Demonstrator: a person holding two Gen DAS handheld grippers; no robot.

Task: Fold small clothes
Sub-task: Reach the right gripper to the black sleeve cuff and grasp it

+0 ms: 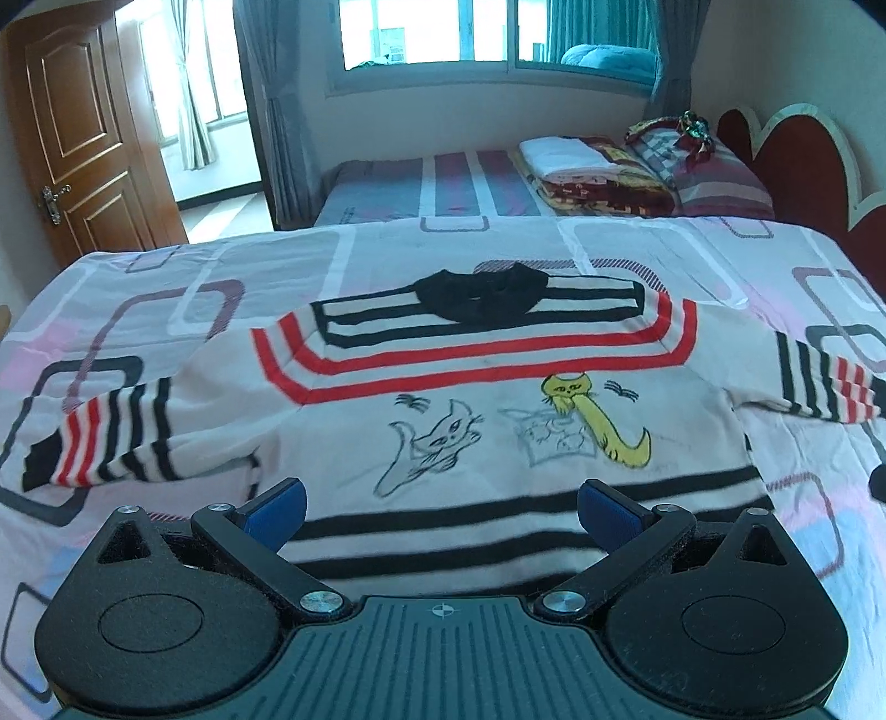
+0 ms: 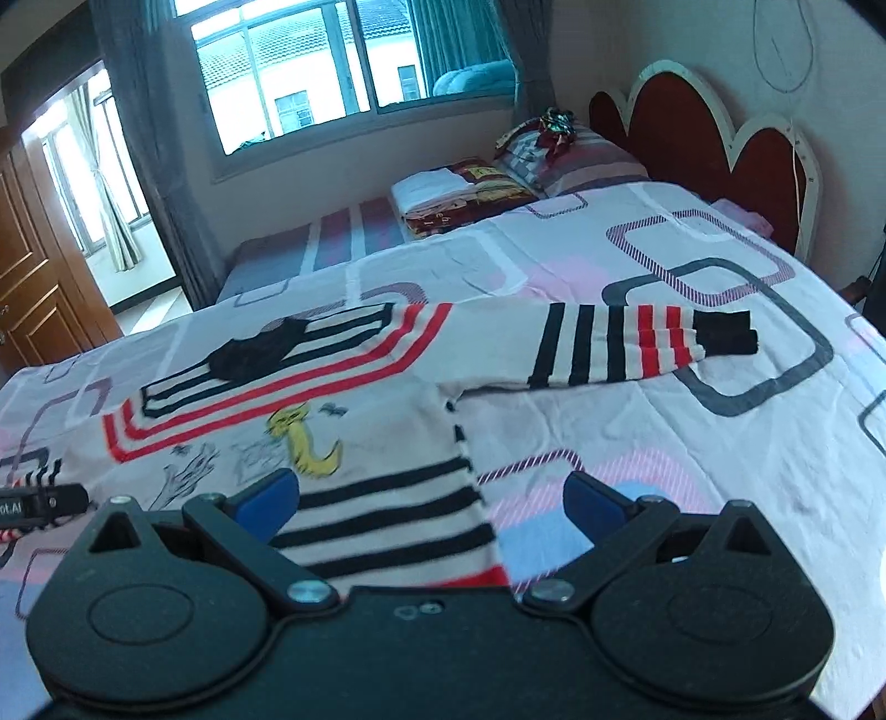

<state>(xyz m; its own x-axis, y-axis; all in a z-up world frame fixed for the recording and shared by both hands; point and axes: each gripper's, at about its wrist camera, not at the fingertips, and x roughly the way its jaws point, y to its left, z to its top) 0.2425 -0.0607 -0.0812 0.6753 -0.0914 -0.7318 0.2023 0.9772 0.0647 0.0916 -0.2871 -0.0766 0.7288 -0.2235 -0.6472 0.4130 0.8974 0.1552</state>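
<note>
Left wrist view: the left claw (image 1: 441, 512) fills the bottom of the frame, its blue-padded fingers (image 1: 277, 512) spread wide apart, holding nothing, low over the hem of the sweater (image 1: 470, 443).
Left claw pose: level, pointing across the bed (image 1: 166, 277) towards the window (image 1: 426, 33) at top centre.
Sweater: a small white knit with red and black stripes and cat drawings, spread flat on the bedsheet in the middle of the frame, collar (image 1: 480, 296) away from the camera, one sleeve (image 1: 105, 443) out to the left edge and the other sleeve (image 1: 825, 382) out to the right edge.
Right wrist view: the right claw (image 2: 432, 501) also sits at the bottom, fingers wide apart and empty; the left finger is over the striped hem, the right finger over bare sheet just beside the sweater's side edge.
Right sleeve: stretched straight towards the right of the frame, black cuff (image 2: 725, 332) at its end.
Other claw: a dark tip of the left claw shows at the left edge of the right wrist view.
Around: a folded pile of clothes (image 1: 587, 166) and a pillow (image 1: 714, 166) on a second bed (image 1: 387, 188) at upper right, a red scalloped headboard (image 2: 709, 133) at the right, a brown door (image 1: 77, 138) at upper left.
In the way: nothing lies on the sweater.
</note>
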